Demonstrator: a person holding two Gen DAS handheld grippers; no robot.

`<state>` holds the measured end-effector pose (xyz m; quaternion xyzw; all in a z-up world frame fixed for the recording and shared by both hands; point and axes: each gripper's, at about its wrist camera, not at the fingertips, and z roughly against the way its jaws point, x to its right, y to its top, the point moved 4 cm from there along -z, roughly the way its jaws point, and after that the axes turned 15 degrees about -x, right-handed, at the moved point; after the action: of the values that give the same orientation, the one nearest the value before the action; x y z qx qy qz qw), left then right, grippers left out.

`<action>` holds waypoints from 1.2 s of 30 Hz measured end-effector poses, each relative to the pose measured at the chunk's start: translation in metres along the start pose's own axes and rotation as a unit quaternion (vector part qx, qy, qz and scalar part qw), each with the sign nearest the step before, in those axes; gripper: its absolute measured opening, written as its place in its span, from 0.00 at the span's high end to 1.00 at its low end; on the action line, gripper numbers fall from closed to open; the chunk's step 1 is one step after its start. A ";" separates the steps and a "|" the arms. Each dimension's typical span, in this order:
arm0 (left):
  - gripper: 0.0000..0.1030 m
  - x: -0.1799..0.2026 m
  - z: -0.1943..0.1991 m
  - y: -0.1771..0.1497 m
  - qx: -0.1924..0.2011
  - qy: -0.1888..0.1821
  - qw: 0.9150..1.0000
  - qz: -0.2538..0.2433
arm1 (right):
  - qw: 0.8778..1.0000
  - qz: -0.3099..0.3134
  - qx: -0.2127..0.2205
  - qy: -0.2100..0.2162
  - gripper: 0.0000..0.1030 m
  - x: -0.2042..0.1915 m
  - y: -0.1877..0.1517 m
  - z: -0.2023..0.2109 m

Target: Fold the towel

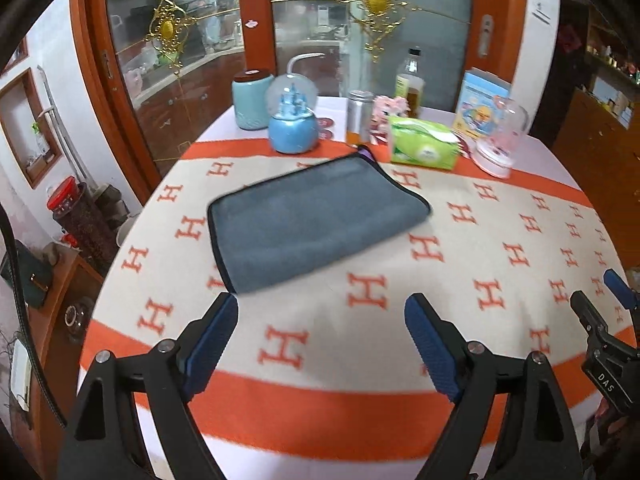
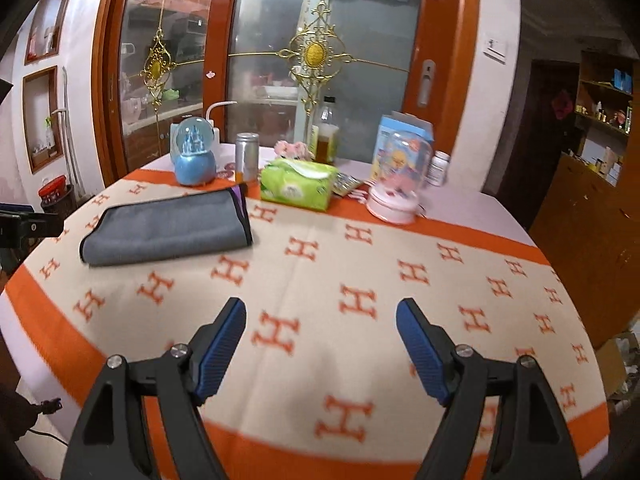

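Note:
A grey towel with a dark hem lies folded into a flat rectangle on the cream and orange patterned tablecloth. My left gripper is open and empty, just in front of the towel's near edge. My right gripper is open and empty over bare cloth, right of the towel and well apart from it. The right gripper's fingers show at the right edge of the left wrist view.
Along the far edge stand a blue snow globe, a teal jar, a metal can, a green tissue pack, a bottle, a blue box and a pink-based glass dome. Glass doors stand behind.

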<state>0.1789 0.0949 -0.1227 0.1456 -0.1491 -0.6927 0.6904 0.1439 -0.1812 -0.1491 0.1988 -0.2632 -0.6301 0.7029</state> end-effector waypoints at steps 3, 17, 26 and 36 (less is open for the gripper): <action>0.17 0.018 0.008 -0.021 -0.005 -0.008 1.000 -0.012 | 1.000 -0.007 -0.021 -0.005 0.24 0.011 -0.023 0.012; 0.09 0.081 0.061 -0.083 -0.049 -0.036 0.997 -0.052 | 0.991 -0.049 -0.105 0.060 0.11 0.041 -0.072 0.084; 0.09 0.087 0.101 -0.086 -0.037 -0.031 0.998 -0.032 | 0.982 -0.080 -0.153 0.079 0.06 0.039 -0.064 0.125; 0.08 0.103 0.126 -0.085 -0.004 -0.037 0.999 -0.035 | 0.982 -0.100 -0.143 0.069 0.04 0.039 -0.059 0.153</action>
<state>0.0495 -0.0068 -0.0419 0.1221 -0.1669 -0.7223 0.6600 0.0054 -0.2197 -0.0612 0.1647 -0.1004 -0.7130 0.6741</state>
